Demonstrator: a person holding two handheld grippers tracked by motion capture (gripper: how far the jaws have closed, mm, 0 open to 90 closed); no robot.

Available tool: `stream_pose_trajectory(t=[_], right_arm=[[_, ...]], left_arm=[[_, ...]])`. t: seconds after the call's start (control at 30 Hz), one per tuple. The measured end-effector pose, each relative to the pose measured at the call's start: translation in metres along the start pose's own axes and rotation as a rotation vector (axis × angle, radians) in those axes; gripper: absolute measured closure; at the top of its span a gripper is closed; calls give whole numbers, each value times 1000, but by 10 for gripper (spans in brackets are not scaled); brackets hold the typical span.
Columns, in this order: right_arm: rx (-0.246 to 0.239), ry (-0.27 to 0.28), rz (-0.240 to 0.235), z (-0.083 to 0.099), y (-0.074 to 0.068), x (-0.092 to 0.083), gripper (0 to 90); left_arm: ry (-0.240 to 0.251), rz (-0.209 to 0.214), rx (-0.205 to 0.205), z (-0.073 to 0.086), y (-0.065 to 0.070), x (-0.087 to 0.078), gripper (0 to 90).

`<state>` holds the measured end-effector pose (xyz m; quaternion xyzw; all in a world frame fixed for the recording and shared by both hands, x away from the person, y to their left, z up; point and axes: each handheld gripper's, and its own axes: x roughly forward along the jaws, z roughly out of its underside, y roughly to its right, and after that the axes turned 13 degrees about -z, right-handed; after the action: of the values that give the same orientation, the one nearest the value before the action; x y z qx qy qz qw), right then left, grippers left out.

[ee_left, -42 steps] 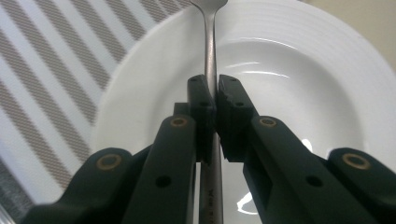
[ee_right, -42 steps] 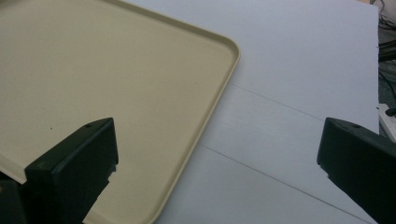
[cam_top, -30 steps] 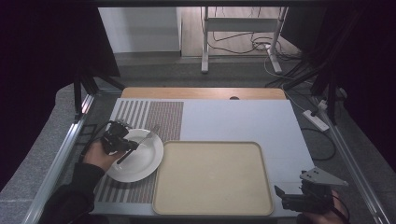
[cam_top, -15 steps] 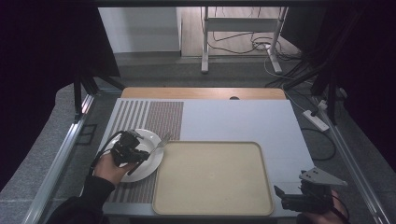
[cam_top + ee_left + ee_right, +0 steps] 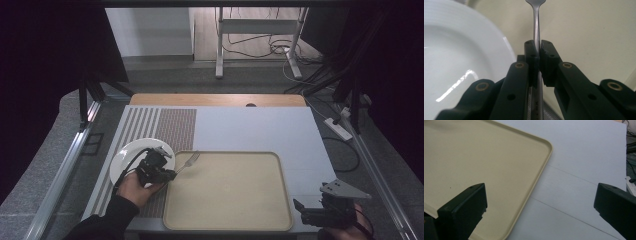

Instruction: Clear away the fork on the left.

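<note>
While the left claw (image 5: 172, 172) stays out of it, clamped tight on the fork (image 5: 186, 162) handle, the tines cross the tray's (image 5: 227, 220) left rim, just beside the white plate (image 5: 125, 155). Wide bare tray floor lies beyond. Right claw (image 5: 302, 210) gapes empty over the tray's near right corner and the desk (image 5: 260, 127).
</note>
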<state>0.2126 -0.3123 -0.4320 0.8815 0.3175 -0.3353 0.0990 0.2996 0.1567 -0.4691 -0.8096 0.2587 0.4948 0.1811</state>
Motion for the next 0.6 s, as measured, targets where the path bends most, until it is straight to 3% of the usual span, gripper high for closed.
stream_pose_trajectory(t=[0.27, 0.6], right_arm=[[-6, -1, 0, 0, 0, 0, 0], [-9, -4, -1, 0, -1, 0, 0]], left_arm=[[-35, -4, 54, -8, 32, 17, 839], [-106, -5, 110, -10, 47, 40, 836]])
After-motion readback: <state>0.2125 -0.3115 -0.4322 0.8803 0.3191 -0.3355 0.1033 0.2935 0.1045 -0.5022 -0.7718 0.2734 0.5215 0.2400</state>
